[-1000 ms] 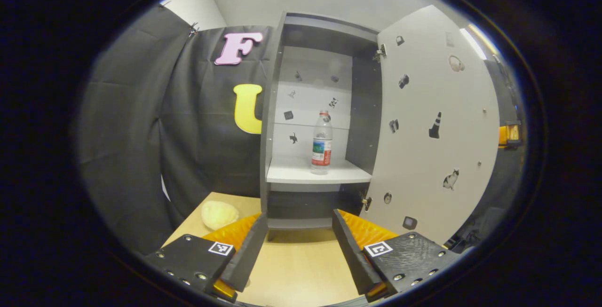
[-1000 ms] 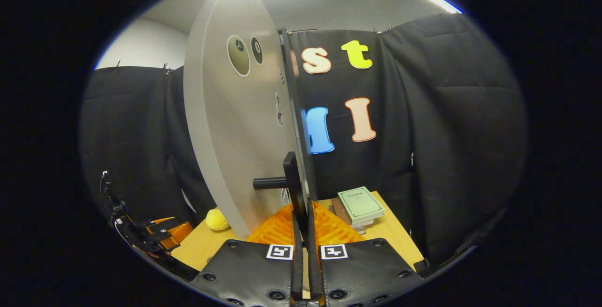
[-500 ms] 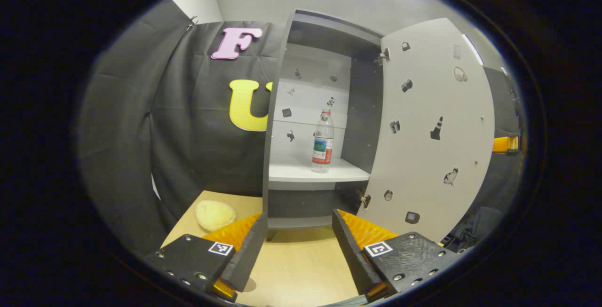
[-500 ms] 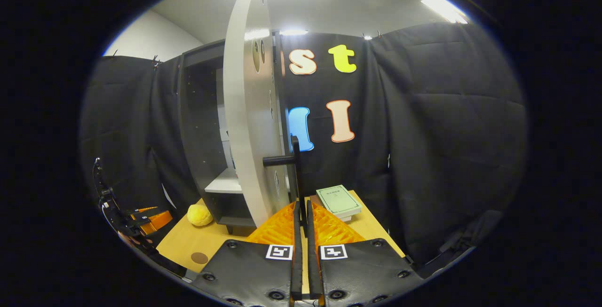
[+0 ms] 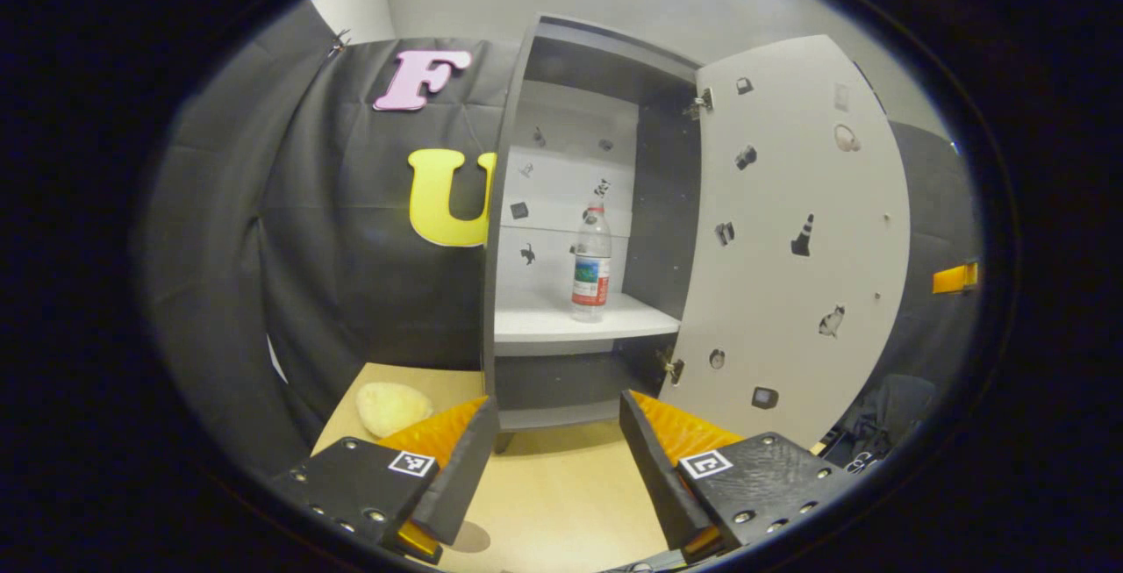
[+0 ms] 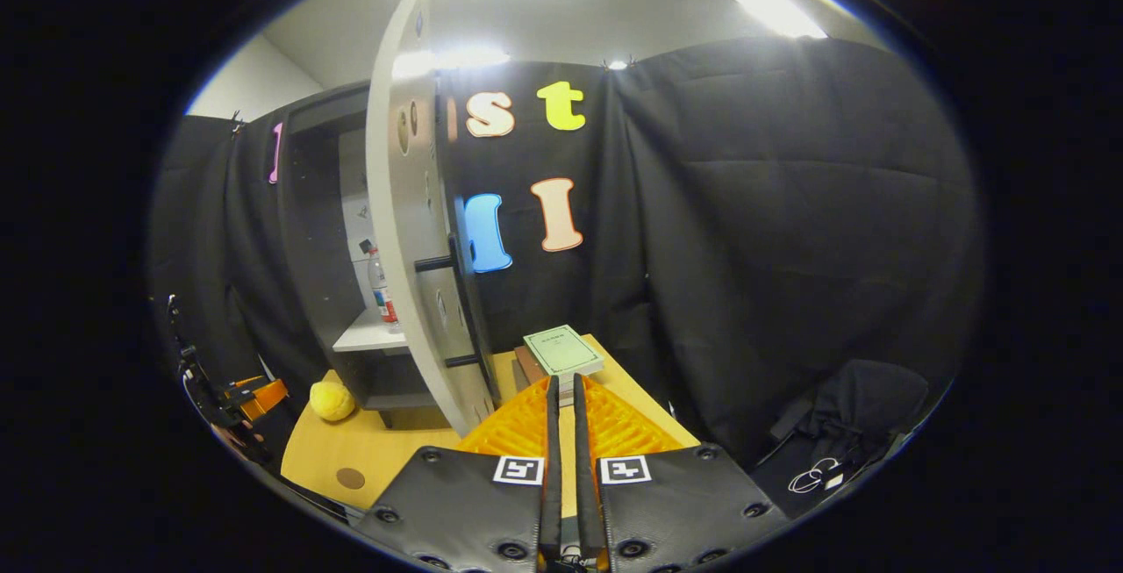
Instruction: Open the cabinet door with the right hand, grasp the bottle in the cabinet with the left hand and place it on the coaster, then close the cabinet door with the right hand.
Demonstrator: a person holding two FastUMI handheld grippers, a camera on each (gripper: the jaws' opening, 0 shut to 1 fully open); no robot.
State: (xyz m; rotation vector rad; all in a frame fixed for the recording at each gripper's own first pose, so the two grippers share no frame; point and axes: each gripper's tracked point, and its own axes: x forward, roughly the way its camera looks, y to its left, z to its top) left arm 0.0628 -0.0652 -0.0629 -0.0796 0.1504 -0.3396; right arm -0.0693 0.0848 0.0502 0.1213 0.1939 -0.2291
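In the left gripper view, the tall dark grey cabinet (image 5: pixel 597 204) is standing in the middle of the frame with its pale grey sticker-dotted door (image 5: pixel 790 239) swung wide to the right, so the opening step looks done. The clear plastic bottle with a red-and-green label (image 5: pixel 591 264) is standing upright on the white shelf (image 5: pixel 570 325) just above centre, its long axis vertical and its cap pointing up. The left gripper (image 5: pixel 553 459) is sitting at the bottom of the frame, jaws spread wide and holding nothing, well short of the bottle over the light wooden surface (image 5: pixel 561 503). Grasping, placing and closing are all left to do.

In the right gripper view, the right gripper (image 6: pixel 562 476) is sitting at bottom centre with its jaws pressed together on nothing, clear of the door's black bar handle (image 6: pixel 456 292). The bottle (image 6: pixel 380 288) is peeking out left of centre, behind the door edge. The small round brown coaster (image 6: pixel 351 478) is lying at lower left on the surface.
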